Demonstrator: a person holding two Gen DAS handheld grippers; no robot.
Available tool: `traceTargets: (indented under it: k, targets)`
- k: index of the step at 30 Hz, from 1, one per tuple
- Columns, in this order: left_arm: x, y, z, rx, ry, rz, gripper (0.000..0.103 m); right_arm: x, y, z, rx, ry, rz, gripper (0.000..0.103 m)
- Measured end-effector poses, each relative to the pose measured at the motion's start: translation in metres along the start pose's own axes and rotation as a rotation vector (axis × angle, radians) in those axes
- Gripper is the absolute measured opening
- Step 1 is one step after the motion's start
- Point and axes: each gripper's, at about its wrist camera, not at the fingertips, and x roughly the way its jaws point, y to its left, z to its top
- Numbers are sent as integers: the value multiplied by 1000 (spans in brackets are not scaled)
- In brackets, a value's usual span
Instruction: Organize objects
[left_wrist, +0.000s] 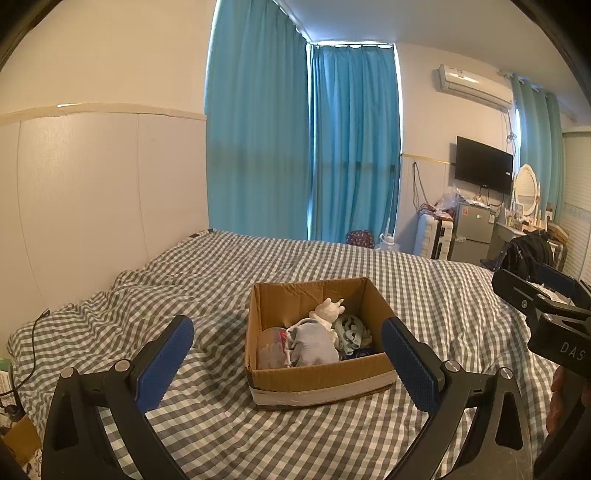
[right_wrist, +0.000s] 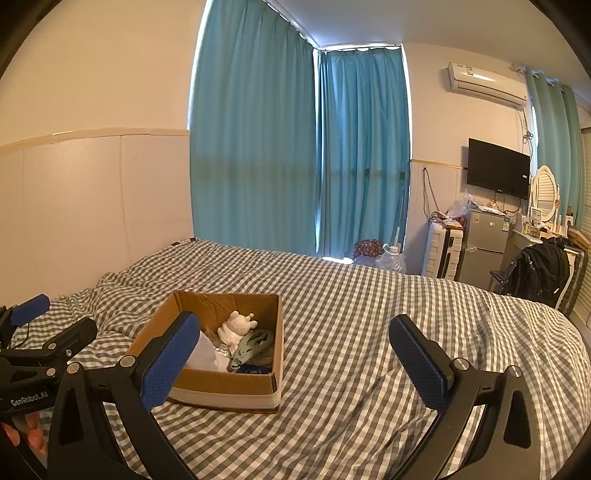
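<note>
An open cardboard box (left_wrist: 325, 380) sits on the checked bed (left_wrist: 221, 280). Inside lie a white animal figure (left_wrist: 328, 312), a grey cloth bundle (left_wrist: 312, 343), a green strappy piece (left_wrist: 351, 328) and a clear round item (left_wrist: 271, 341). My left gripper (left_wrist: 286, 363) is open and empty, its blue pads either side of the box, held above the bed in front of it. My right gripper (right_wrist: 295, 360) is open and empty, to the right of the box (right_wrist: 229, 387); the figure (right_wrist: 236, 326) and green piece (right_wrist: 255, 343) show there too.
A white panelled wall (left_wrist: 92, 203) runs along the bed's left side. Blue curtains (left_wrist: 306, 147) hang behind. A suitcase (right_wrist: 445, 251), a small fridge (right_wrist: 482, 247), a wall TV (right_wrist: 496, 173) and a chair with a black coat (right_wrist: 539, 269) stand at the far right.
</note>
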Motion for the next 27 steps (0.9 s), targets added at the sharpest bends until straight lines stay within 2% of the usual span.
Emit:
traceTargets:
  k: [27]
  targets:
    - [2,0,-1,10,7,-2,103,3,5,-4,-8,5,2,103]
